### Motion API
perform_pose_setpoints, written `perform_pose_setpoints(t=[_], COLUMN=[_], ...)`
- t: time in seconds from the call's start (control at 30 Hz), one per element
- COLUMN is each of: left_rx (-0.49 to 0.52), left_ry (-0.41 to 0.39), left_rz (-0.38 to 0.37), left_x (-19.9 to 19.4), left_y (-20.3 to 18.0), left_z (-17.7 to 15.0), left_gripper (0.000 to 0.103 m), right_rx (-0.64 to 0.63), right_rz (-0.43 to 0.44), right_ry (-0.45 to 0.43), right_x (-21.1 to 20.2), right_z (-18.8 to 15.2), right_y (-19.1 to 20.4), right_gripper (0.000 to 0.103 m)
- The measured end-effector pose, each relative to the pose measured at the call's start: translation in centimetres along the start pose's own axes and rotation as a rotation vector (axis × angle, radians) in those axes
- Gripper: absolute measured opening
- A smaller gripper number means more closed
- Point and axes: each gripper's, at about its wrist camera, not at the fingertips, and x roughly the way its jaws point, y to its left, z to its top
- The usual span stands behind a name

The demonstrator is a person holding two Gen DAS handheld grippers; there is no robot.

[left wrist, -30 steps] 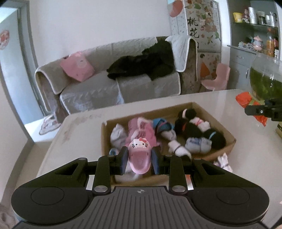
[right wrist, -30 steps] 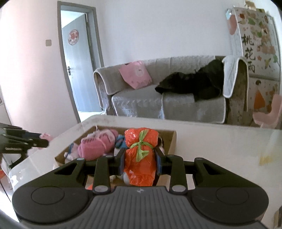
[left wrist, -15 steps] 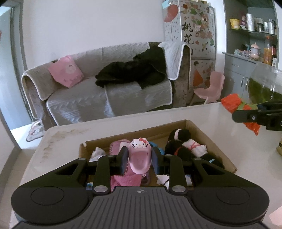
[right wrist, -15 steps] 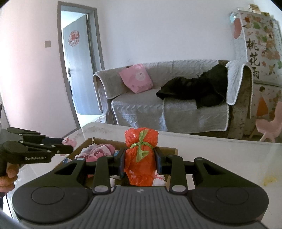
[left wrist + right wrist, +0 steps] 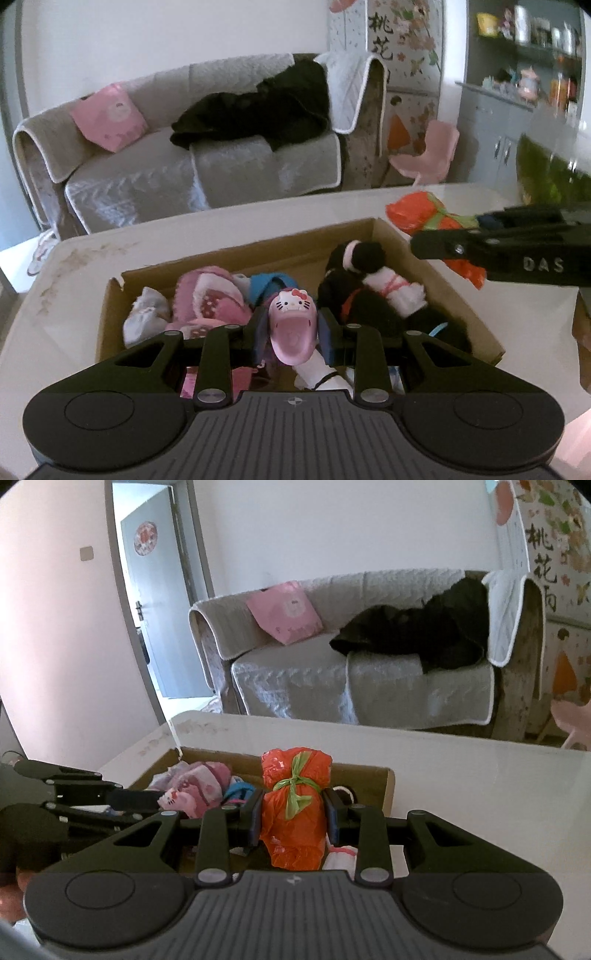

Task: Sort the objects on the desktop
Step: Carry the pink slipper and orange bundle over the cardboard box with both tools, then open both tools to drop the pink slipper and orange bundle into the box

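Over the cardboard box [image 5: 388, 236], left fingers [image 5: 255, 332] clamp a pink slipper [image 5: 293, 325], right fingers [image 5: 255, 819] an orange bag [image 5: 295, 812], both angled down

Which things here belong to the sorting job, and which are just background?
Job: left gripper holding pink cat slipper; right gripper holding orange bundle; cardboard box of socks.
Background: sofa, pink cushion, black garment, pink chair.

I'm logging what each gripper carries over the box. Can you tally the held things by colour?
Pink: 1, the cat-face slipper in the left gripper.
Orange: 1, the plastic bundle tied with green, in the right gripper.
Total: 2, both over the cardboard box.
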Motion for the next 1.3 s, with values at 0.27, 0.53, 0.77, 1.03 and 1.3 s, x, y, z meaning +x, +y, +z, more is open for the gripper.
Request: perform_pose_setpoints(t=[0.27, 0.53, 0.77, 1.03, 1.3], left_rx=[-0.002, 0.006, 0.020, 0.025, -0.011], left_ry=[0.042, 0.070, 0.059, -0.050, -0.096], left_rz=[0.004, -0.002, -0.018, -0.057, 0.046], left_x=[2.2, 3.1, 2.5, -4.2, -10.6], left_y=[-0.4, -0.7, -0.6, 1.6, 7.4], left_z=[-0.6, -1.1, -1.4, -1.6, -6.4], left_gripper=[0.036, 0.036, 0.077, 0.086, 0.093], right_rx=[-0.029, -0.036, -0.048, -0.125, -0.110], right_rz=[-0.028, -0.072, -0.084, -0.093, -0.070], right_ry=[0.043, 0.067, 0.071, -0.015, -0.014], right_x=[1.7, 2.5, 2.7, -2.2, -5.8], right_z=[-0.9, -1.3, -1.2, -1.5, -5.5], right_y=[0.8, 0.6, 0.4, 2.3, 4.0], right_gripper=[0.030, 0.032, 0.046, 0.063, 0.065])
